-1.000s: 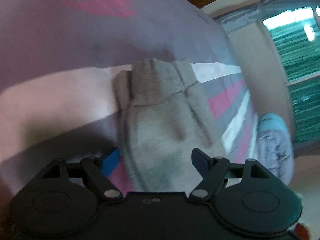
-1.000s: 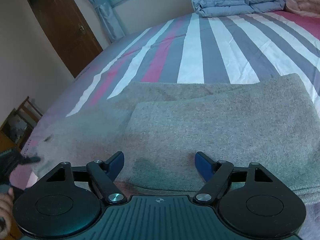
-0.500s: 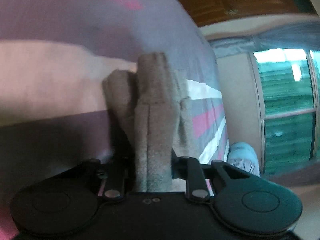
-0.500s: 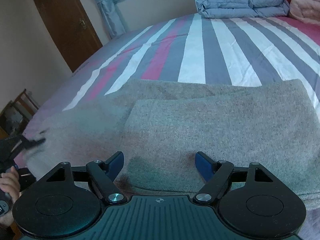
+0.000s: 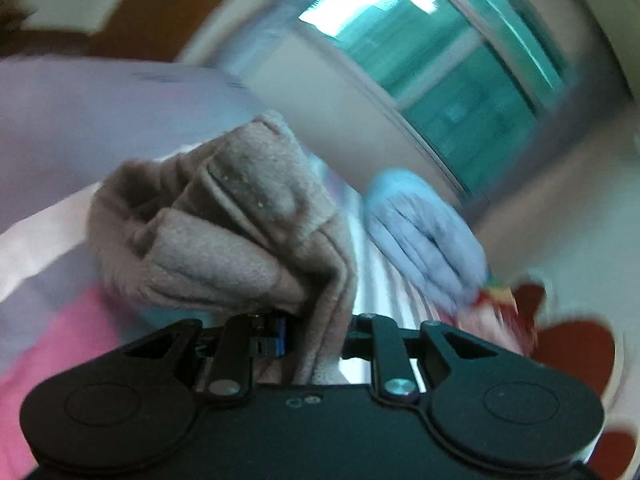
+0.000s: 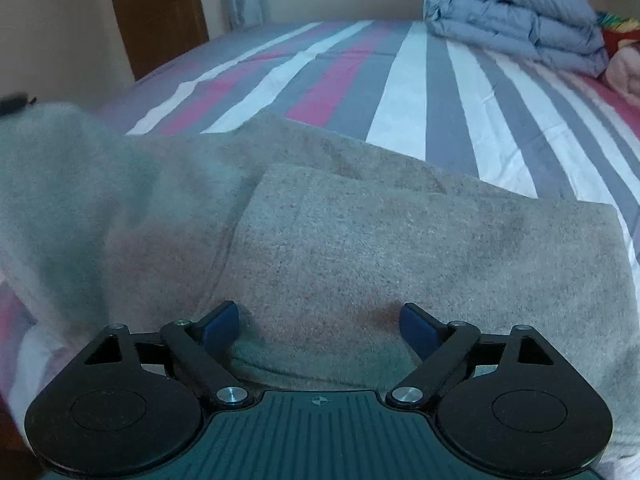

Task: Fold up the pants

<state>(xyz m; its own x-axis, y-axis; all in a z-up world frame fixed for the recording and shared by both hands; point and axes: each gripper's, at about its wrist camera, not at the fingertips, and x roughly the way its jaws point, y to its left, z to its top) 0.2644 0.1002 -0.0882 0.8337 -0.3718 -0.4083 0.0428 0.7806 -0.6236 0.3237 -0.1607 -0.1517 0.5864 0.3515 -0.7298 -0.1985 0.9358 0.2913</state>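
Observation:
The grey fleece pants (image 6: 400, 248) lie partly folded on the striped bed (image 6: 404, 92). My left gripper (image 5: 316, 334) is shut on a bunched end of the pants (image 5: 224, 232) and holds it lifted off the bed; that lifted end shows blurred at the left of the right wrist view (image 6: 60, 184). My right gripper (image 6: 320, 322) is open, its blue fingertips (image 6: 222, 320) resting low over the near edge of the folded part.
A folded blue-grey duvet (image 6: 516, 12) lies at the bed's far right, beside pink bedding (image 6: 624, 72). A brown door (image 6: 156, 8) and a curtain stand beyond the far left corner. A window (image 5: 460, 64) and the duvet (image 5: 420, 232) show in the left wrist view.
My left gripper closed on the pants' end and lifted it, swinging up so the window fills its view. The right gripper stayed open and moved slightly lower over the fold.

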